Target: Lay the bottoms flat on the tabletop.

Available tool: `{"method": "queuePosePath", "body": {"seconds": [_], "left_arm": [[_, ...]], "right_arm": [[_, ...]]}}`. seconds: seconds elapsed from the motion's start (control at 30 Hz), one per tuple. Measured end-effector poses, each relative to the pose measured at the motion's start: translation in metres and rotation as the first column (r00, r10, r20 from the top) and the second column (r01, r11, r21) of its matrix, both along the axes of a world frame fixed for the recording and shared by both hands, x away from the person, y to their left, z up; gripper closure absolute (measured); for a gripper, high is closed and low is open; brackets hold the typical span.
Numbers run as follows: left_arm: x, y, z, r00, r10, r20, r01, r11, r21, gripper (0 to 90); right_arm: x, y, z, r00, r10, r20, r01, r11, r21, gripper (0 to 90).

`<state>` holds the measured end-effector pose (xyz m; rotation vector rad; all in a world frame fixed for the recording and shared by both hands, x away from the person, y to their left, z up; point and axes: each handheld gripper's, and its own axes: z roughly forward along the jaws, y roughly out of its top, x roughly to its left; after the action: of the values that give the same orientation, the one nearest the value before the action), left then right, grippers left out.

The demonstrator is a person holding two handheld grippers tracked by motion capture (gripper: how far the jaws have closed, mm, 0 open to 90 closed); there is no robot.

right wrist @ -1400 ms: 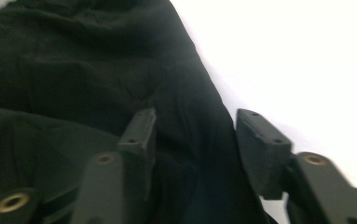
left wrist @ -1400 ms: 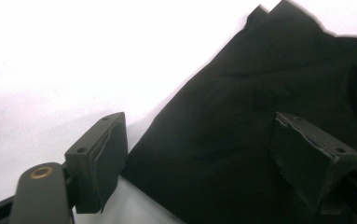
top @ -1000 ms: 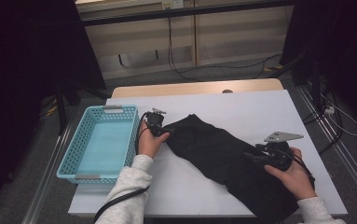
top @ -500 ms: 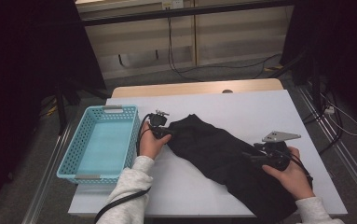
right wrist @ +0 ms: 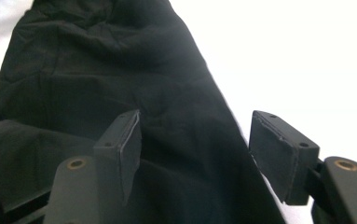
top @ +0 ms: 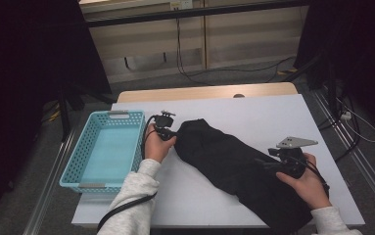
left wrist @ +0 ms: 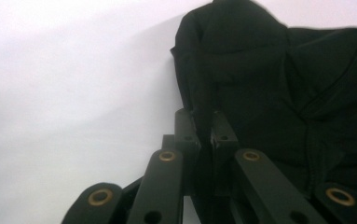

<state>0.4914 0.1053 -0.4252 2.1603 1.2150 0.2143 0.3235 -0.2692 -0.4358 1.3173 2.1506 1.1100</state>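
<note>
Diagonally across the white table [top: 253,110] lies a black garment [top: 234,169], beside a blue basket [top: 107,147]. The left gripper [left wrist: 203,127] pinches its edge; the right gripper [right wrist: 195,149] hangs spread over the cloth.

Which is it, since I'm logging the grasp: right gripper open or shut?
Open: the right gripper has its jaws wide apart, straddling the black garment's edge.

A: What's worn? Light grey sleeves [top: 135,196]; a black cable trails along the left one.
B: And the grippers? Black jaws, brass-ringed pivots; the right gripper [top: 287,157] carries a grey three-cornered plate.
</note>
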Motion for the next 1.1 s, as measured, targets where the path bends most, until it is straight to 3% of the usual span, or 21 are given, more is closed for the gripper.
{"method": "queuePosePath", "body": {"seconds": [0.3, 0.47, 0.53, 0.6, 0.67, 0.73, 0.8, 0.9, 1.1], "left_arm": [[0.012, 0.022, 0.020, 0.9968, 0.055, 0.058, -0.055, 0.9985, 0.005, 85.2], [0.022, 0.032, 0.028, 0.9949, 0.076, 0.067, -0.077, 0.9968, 0.018, 85.3], [0.025, 0.035, 0.030, 0.9960, 0.072, 0.053, -0.073, 0.9970, 0.025, 85.1], [0.025, 0.036, 0.029, 0.9951, 0.082, 0.055, -0.083, 0.9964, 0.015, 84.0], [0.024, 0.036, 0.030, 0.9947, 0.080, 0.064, -0.081, 0.9965, 0.018, 77.1], [0.023, 0.037, 0.031, 0.9940, 0.082, 0.073, -0.082, 0.9966, -0.001, 59.2], [0.020, 0.035, 0.033, 0.9934, 0.085, 0.078, -0.085, 0.9964, -0.003, 50.1], [0.014, 0.031, 0.032, 0.9953, 0.064, 0.073, -0.063, 0.9980, -0.008, 42.0], [-0.001, 0.017, 0.027, 0.9982, 0.004, 0.060, -0.002, 0.9999, -0.017, 34.5]], "right_arm": [[0.000, -0.002, 0.002, 1.0000, -0.006, 0.004, 0.006, 1.0000, 0.000, 33.0], [-0.001, -0.006, 0.003, 0.9998, -0.016, 0.008, 0.016, 0.9999, 0.003, 32.6], [-0.002, -0.008, 0.005, 0.9998, -0.019, 0.010, 0.019, 0.9998, 0.004, 31.9], [-0.003, -0.010, 0.006, 0.9997, -0.022, 0.010, 0.022, 0.9997, 0.007, 31.4], [-0.003, -0.012, 0.006, 0.9995, -0.030, 0.009, 0.030, 0.9995, 0.005, 30.3], [-0.005, -0.014, 0.006, 0.9991, -0.042, 0.007, 0.042, 0.9991, 0.006, 29.3], [-0.006, -0.016, 0.006, 0.9990, -0.046, 0.004, 0.045, 0.9989, 0.008, 28.7], [-0.011, -0.020, 0.006, 0.9986, -0.053, -0.004, 0.053, 0.9986, 0.003, 28.1], [-0.023, -0.031, 0.004, 0.9965, -0.083, -0.011, 0.083, 0.9965, 0.005, 27.0]]}}
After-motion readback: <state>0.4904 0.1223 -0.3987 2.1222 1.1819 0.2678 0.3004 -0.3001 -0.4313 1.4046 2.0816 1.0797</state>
